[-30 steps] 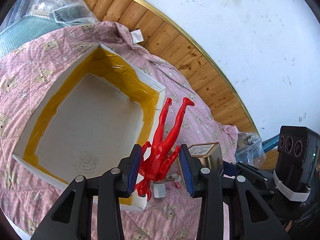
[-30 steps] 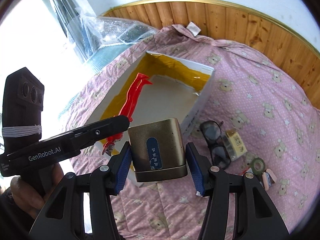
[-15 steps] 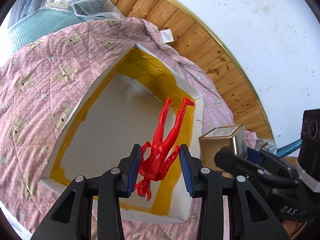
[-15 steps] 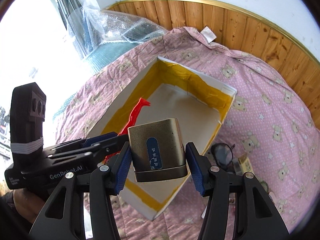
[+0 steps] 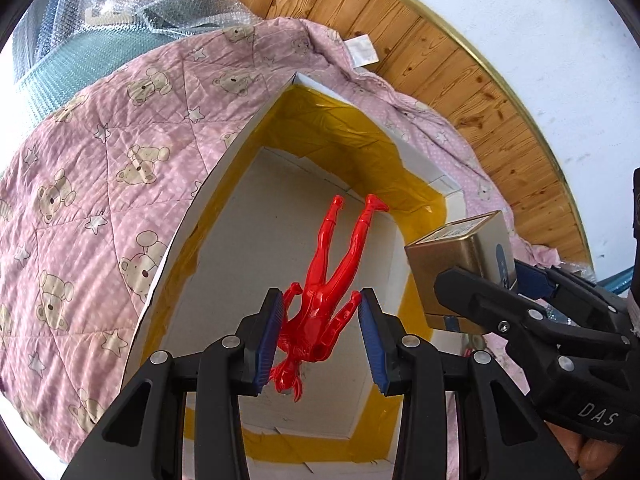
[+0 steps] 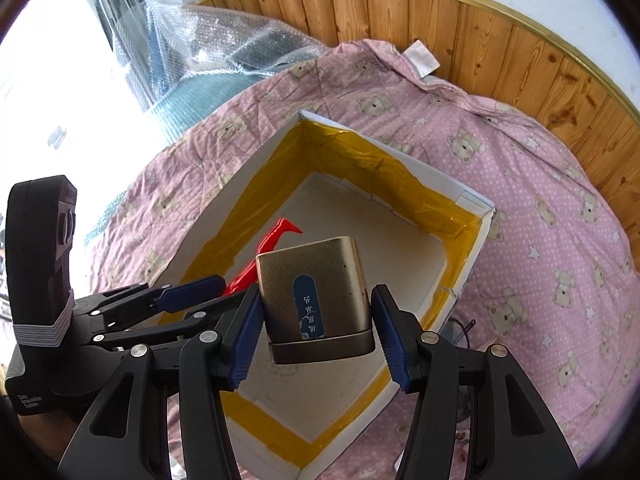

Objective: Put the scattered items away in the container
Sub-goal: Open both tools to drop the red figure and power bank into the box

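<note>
A white box lined with yellow tape lies open on a pink bear-print quilt. My left gripper is shut on a red toy figure, held legs-forward above the box's floor. In the right wrist view the figure's red legs poke out past the left gripper's fingers. My right gripper is shut on a gold metal tin with a blue label, hanging over the box's near half. That tin also shows at the right of the left wrist view.
The pink quilt surrounds the box. Bubble wrap is piled at the back left. A wood-panelled wall with a gold rail runs behind. Dark glasses peek out beside the box's right wall.
Both grippers have moved forward over the box with their loads. The red figure and the gold tin now hang above the box's inside instead of its near edge.
</note>
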The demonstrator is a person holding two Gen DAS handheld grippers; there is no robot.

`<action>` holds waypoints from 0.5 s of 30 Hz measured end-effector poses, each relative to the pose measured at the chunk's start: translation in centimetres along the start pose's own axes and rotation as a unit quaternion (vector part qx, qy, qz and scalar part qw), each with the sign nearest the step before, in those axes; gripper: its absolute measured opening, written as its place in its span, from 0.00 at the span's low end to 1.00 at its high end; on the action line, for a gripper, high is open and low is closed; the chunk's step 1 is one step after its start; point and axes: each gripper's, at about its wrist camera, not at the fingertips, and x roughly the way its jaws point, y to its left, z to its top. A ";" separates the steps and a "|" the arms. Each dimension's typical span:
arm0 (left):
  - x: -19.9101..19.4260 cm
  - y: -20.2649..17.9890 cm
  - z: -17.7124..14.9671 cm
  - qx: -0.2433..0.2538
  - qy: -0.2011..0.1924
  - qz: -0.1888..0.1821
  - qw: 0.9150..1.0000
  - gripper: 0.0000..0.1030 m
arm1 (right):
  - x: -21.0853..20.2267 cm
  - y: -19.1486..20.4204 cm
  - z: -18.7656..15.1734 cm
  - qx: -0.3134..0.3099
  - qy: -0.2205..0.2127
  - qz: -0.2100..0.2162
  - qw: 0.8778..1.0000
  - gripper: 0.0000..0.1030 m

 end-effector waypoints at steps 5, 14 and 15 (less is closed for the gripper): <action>1.4 0.0 0.7 0.004 0.009 0.026 1.000 0.39 | 1.6 -1.0 0.8 0.001 0.006 0.000 1.000 0.55; 5.0 -0.1 0.4 0.020 0.056 0.096 0.994 0.50 | 4.6 -3.4 -0.3 0.024 0.033 0.018 0.999 0.57; 4.9 -0.1 0.3 0.020 0.055 0.099 0.993 0.52 | 4.4 -3.5 -0.6 0.027 0.031 0.024 0.999 0.57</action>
